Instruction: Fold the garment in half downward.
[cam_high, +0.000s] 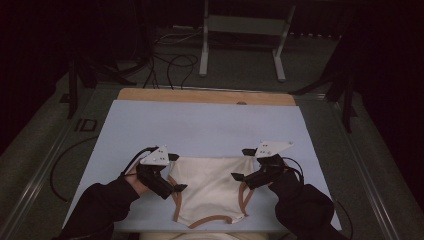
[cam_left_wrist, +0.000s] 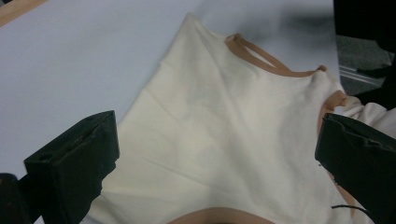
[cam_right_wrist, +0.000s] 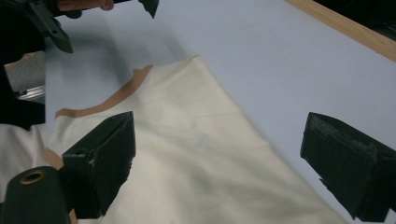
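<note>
Dark floor and cables are surrounding the table (cam_high: 210, 125), which is wearing a pale blue cover with a wooden strip showing along its far edge. Lying flat on that cover, between the two grippers, is a cream pair of underwear (cam_high: 210, 187) with tan trim (cam_high: 209, 220) running along its leg openings. The left gripper (cam_high: 170, 172) is hovering at the garment's left waist corner, its jaws standing wide apart with cream cloth spreading between them in the left gripper view. The right gripper (cam_high: 242, 164) is sitting at the right waist corner, jaws likewise spread and gripping nothing, cloth lying below them.
</note>
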